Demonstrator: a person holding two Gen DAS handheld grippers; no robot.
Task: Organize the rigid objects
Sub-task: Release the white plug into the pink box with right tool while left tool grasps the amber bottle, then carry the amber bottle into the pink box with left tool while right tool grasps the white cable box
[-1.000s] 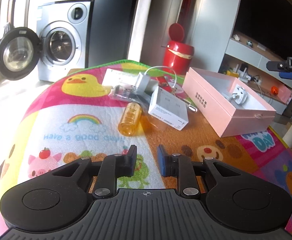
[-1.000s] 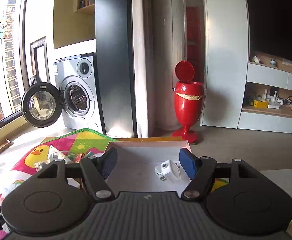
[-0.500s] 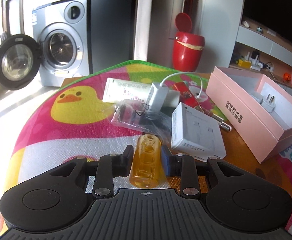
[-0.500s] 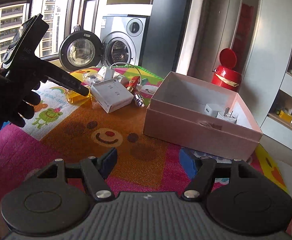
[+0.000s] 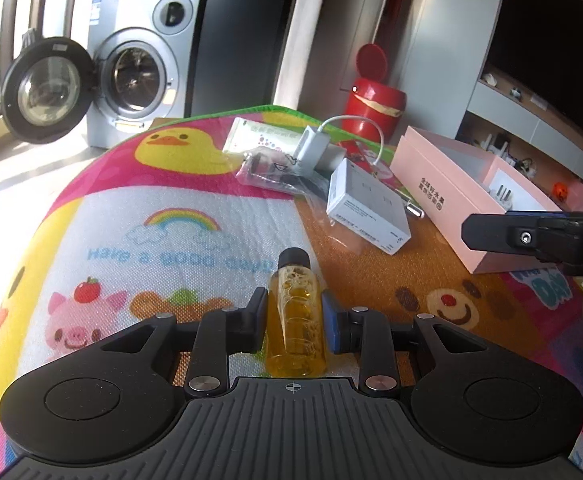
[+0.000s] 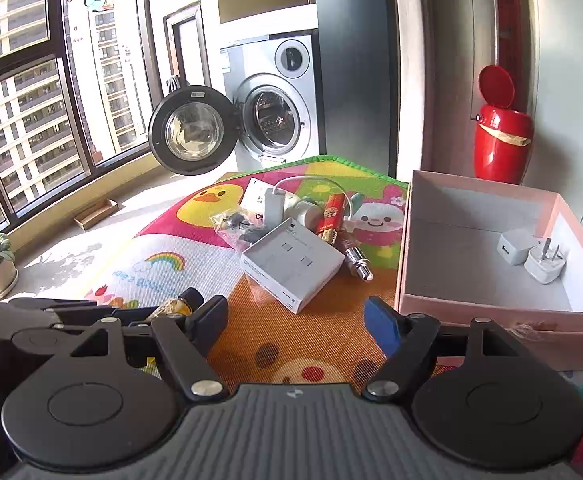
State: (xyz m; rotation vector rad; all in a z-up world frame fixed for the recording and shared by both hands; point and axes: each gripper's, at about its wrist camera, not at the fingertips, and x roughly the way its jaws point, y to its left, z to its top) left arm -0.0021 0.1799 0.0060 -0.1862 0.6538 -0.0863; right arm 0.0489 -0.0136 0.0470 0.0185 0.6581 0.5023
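Left wrist view first: we've now got the small clear bottle of amber liquid with the black cap (image 5: 294, 312) clamped in the left gripper (image 5: 294, 314). A second ago it was lying on its side in the pile on the colourful cartoon play mat (image 5: 179, 224) and our jaws were empty, then half a second ago they were closing around it. Now it sits low in the centre of the frame, cap pointing away from us, and it looks lifted clear of the mat, though we can't be totally sure from this angle.

The rest of the clutter hasn't budged: the flat white cardboard box (image 5: 365, 212), the crinkly clear plastic bag with dark bits inside (image 5: 275, 172) and the white adapter with its looped cable (image 5: 315, 148) sit in the upper middle. The open pink rectangular box (image 5: 443, 200) is at the right, with two white plug chargers (image 6: 529, 254) already inside, seen best from the right wrist.

The right gripper (image 6: 295, 320) has its jaws spread wide with nothing between them, and it has swung back round to face the bench after pointing off into the room. In that view the bottle peeks out at lower left.

So our guess is the pick is done, and next up is carrying the bottle over to the pink box. It's smooth and round, so it could slip or twist.
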